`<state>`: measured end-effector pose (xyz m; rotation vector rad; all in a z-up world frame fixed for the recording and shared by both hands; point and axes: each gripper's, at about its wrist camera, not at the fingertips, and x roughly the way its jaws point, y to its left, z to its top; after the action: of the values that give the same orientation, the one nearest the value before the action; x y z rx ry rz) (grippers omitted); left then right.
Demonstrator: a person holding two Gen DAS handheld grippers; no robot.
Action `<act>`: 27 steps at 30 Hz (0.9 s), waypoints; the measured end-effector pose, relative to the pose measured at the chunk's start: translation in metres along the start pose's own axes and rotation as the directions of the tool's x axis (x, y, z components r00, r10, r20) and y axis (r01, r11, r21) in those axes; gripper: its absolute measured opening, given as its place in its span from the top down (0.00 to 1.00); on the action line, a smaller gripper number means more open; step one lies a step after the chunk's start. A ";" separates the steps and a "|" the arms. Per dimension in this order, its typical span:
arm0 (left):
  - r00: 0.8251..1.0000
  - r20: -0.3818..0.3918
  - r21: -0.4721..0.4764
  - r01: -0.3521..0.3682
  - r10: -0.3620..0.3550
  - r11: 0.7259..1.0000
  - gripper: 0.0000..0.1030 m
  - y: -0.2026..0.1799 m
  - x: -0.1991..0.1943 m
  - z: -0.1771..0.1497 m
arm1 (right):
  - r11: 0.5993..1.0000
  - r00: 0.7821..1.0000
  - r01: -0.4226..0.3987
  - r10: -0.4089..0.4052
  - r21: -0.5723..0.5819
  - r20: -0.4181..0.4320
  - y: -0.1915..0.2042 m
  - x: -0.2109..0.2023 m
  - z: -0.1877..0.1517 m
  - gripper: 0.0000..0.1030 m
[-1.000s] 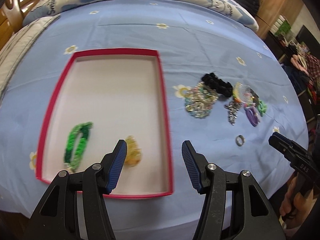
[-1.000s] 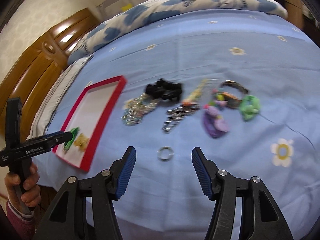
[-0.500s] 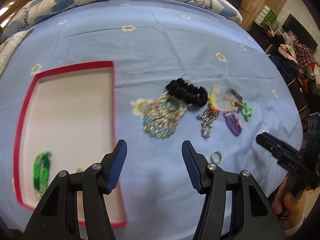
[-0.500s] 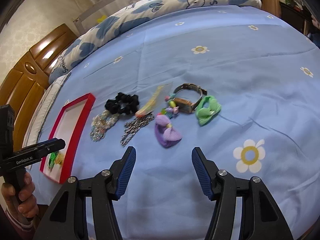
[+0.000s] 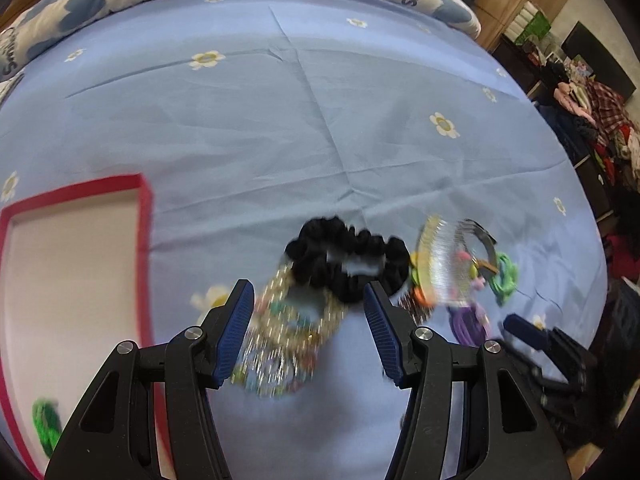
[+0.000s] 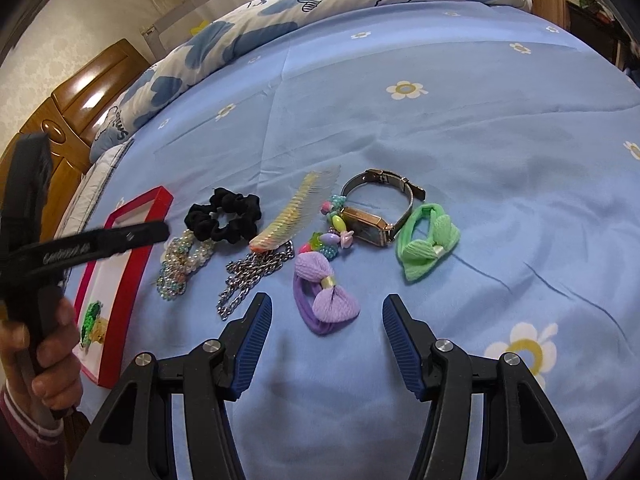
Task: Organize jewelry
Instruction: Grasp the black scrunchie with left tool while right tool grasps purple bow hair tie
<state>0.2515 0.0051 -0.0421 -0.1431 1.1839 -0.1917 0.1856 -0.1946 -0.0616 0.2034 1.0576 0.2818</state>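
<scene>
In the left wrist view my left gripper (image 5: 306, 292) hangs open over a blurred beaded bracelet (image 5: 288, 336) and the near edge of a black scrunchie (image 5: 348, 260), gripping neither. The red-rimmed tray (image 5: 145, 240) lies to its left and holds a green bracelet (image 5: 46, 424). My right gripper (image 6: 327, 306) is open just above a purple bow hair tie (image 6: 326, 300), pads clear of it. Beyond lie a silver chain (image 6: 248, 280), a comb (image 6: 296, 216), a watch (image 6: 376, 216), a string of coloured beads (image 6: 332, 236) and a green bow tie (image 6: 428, 244).
Everything rests on a blue flowered bedsheet (image 6: 480, 128) with a patterned duvet (image 6: 320, 0) at the far side. A wooden headboard (image 6: 80, 100) stands at the left. A hand (image 6: 48, 344) holds the left gripper (image 6: 156, 232) near the tray (image 6: 132, 280). Clothes are piled off the bed's right (image 5: 600, 120).
My left gripper has swung right from over the tray to above the beaded bracelet and scrunchie. My right gripper has moved from the small ring to the purple bow. Both jaws stayed open.
</scene>
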 end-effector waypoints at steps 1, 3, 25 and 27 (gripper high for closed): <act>1.000 -0.007 0.003 0.004 -0.004 1.000 0.46 -0.001 0.004 0.003 | 1.000 1.000 -0.001 0.001 0.002 -0.005 -0.001 0.003 0.001 0.43; 1.000 -0.029 0.016 -0.002 0.002 1.000 0.50 -0.004 0.018 0.011 | 1.000 1.000 -0.001 0.001 0.000 -0.011 -0.001 0.007 0.001 0.43; 0.991 0.105 -0.026 0.090 -0.087 0.996 0.92 0.014 -0.072 -0.038 | 0.999 0.998 -0.052 0.052 -0.010 0.045 0.015 -0.027 -0.002 0.85; 0.989 0.119 -0.048 0.092 -0.086 0.995 0.92 0.023 -0.083 -0.047 | 0.998 0.997 -0.066 0.066 -0.021 0.041 0.024 -0.028 -0.004 0.85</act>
<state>0.1794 0.0456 0.0111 -0.2515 1.0672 -0.2269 0.1656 -0.1813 -0.0332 0.2255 1.0080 0.3464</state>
